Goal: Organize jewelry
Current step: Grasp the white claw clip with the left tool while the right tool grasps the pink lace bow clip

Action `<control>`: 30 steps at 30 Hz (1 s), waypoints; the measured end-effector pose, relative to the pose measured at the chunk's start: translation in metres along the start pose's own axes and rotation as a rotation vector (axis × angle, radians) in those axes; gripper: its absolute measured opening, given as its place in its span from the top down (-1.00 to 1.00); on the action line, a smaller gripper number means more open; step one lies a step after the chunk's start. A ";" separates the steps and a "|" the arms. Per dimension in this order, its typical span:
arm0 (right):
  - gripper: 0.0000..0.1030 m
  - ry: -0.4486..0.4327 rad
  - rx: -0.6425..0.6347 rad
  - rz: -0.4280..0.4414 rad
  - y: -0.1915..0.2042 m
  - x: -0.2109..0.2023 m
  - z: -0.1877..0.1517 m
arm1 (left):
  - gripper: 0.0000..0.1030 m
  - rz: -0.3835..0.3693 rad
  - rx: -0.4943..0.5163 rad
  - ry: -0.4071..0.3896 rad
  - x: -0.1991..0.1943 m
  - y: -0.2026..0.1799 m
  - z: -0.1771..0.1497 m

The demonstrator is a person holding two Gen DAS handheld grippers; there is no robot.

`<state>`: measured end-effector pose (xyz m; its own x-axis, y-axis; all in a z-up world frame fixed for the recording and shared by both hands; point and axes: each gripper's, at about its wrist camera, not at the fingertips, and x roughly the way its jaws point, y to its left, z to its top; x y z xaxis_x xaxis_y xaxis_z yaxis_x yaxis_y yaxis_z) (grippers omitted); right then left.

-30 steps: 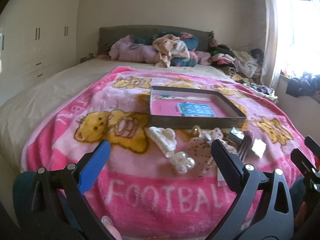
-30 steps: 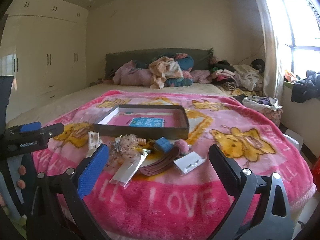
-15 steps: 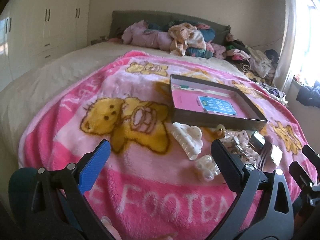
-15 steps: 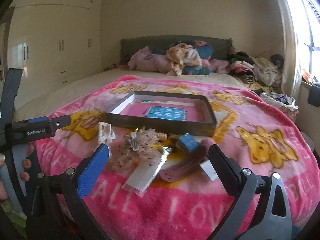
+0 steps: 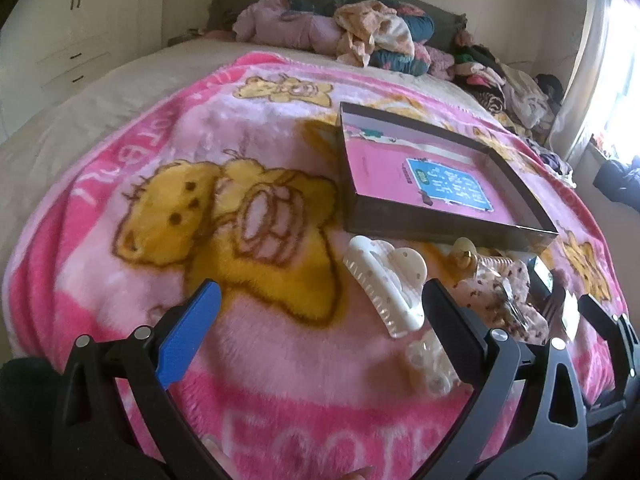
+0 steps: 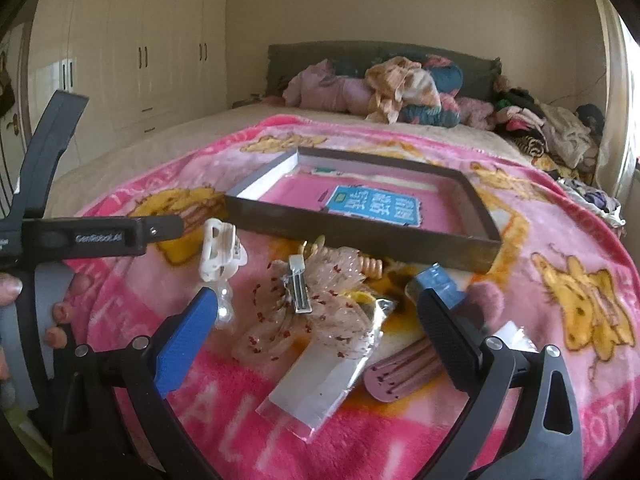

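Lying in a loose cluster on the pink bear-print blanket [image 5: 248, 344], just in front of the shallow dark tray [image 6: 360, 232]: white claw clip [image 5: 384, 284], small pearly clip [image 5: 430, 364], sheer dotted bow [image 6: 316, 308] with a metal barrette [image 6: 300, 284] on top. Beside the bow, a clear plastic packet [image 6: 324, 380], a ribbed mauve hair clip [image 6: 400, 376], a blue block [image 6: 438, 284] and a pink pom-pom [image 6: 486, 296]. Inside the tray, only a pink lining with a blue printed card [image 6: 374, 206]. Nothing from the cluster in the tray.

Left gripper [image 5: 320, 320] low over the blanket, jaws spread wide and holding nothing, the claw clip near its dark finger and the pearly clip touching or just beside it. Right gripper [image 6: 318, 318] likewise wide open and empty, framing the bow and packet.

Farther back, heaped clothes [image 6: 400, 88] against a dark headboard [image 6: 360, 56]; cream wardrobe [image 6: 132, 48] to the left.
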<state>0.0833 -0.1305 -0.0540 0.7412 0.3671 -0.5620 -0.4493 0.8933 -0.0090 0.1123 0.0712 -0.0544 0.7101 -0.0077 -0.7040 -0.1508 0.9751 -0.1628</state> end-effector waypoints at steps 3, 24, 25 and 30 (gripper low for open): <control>-0.88 0.019 -0.010 0.004 0.000 0.011 0.000 | -0.79 -0.032 -0.012 0.023 0.011 -0.002 0.004; 0.07 0.076 -0.054 0.015 0.000 0.039 -0.013 | 0.09 -0.130 0.042 0.101 0.055 -0.033 0.007; 0.16 0.075 -0.053 0.020 0.000 0.038 -0.013 | 0.10 -0.132 0.043 0.099 0.055 -0.032 0.007; 0.38 0.060 -0.034 0.042 -0.004 0.031 -0.013 | 0.18 -0.146 0.058 0.089 0.053 -0.033 0.006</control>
<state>0.1014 -0.1263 -0.0822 0.6907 0.3869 -0.6110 -0.4967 0.8679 -0.0119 0.1592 0.0396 -0.0818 0.6573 -0.1669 -0.7349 -0.0094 0.9733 -0.2294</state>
